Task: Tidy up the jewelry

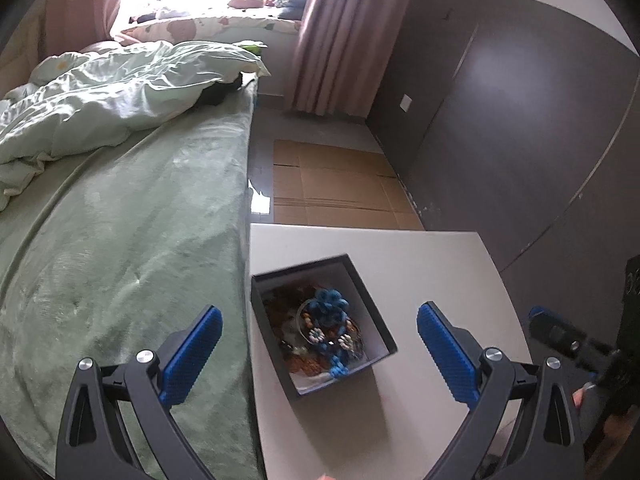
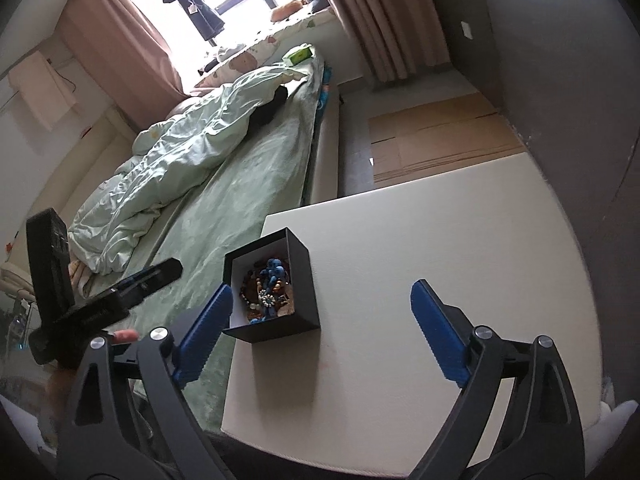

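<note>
An open black box with a white lining stands on the white table near its left edge. It holds a tangle of jewelry: blue knotted flowers, bead strings, a thin ring. My left gripper is open and empty, its blue pads either side of the box, above it. In the right wrist view the box and jewelry sit just beyond my open, empty right gripper, whose left pad is next to the box. The left gripper shows at the left there.
A bed with a green blanket and rumpled duvet runs along the table's left edge. Flattened cardboard lies on the floor beyond the table. A dark wardrobe stands to the right. Pink curtains hang at the window.
</note>
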A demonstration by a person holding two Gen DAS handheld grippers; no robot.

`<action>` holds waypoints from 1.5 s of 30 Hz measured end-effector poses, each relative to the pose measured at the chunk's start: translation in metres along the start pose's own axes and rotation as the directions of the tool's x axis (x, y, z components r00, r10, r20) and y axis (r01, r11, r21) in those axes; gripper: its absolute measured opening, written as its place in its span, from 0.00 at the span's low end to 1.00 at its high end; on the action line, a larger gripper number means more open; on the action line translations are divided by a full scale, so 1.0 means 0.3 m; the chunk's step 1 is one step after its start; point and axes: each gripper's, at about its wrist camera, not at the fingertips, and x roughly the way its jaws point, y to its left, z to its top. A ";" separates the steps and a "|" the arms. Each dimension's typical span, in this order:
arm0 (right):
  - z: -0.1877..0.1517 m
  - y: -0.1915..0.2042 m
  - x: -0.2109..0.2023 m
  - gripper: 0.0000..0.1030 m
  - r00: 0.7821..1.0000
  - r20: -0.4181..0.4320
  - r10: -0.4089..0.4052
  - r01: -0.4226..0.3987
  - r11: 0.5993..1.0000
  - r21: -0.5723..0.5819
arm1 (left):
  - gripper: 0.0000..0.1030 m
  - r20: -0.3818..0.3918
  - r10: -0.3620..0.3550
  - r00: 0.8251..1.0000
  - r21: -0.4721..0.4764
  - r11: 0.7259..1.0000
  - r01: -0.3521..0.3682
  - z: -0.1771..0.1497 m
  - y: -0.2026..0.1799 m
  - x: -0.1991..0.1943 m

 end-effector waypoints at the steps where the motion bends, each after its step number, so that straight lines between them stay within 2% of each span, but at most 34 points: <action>1: -0.004 -0.006 -0.014 0.90 1.000 0.001 -0.009 0.009 1.000 -0.003 | 0.92 -0.001 -0.004 1.000 0.006 1.000 0.004 -0.005 -0.013 -0.004; 11: -0.036 -0.005 -0.140 0.91 0.997 -0.004 -0.082 0.082 0.996 -0.038 | 0.92 0.043 -0.009 0.999 0.048 0.999 0.007 -0.033 -0.118 -0.113; 15: -0.043 -0.006 -0.202 0.92 0.997 0.009 -0.081 0.081 0.996 -0.037 | 0.92 0.066 0.052 0.996 0.120 0.991 -0.059 -0.058 -0.184 -0.175; 18: -0.053 -0.008 -0.251 0.92 0.996 0.023 -0.083 0.084 0.996 -0.038 | 0.92 0.051 0.031 0.998 0.114 0.993 -0.036 -0.075 -0.201 -0.202; 25: -0.079 -0.006 -0.329 0.93 0.995 0.050 -0.084 0.086 0.996 -0.041 | 0.92 0.077 0.013 0.997 0.120 0.993 -0.023 -0.103 -0.241 -0.282; 45: -0.117 0.006 -0.370 0.93 0.996 0.063 -0.068 0.071 0.996 -0.046 | 0.92 0.101 0.004 0.995 0.140 0.990 -0.018 -0.144 -0.277 -0.334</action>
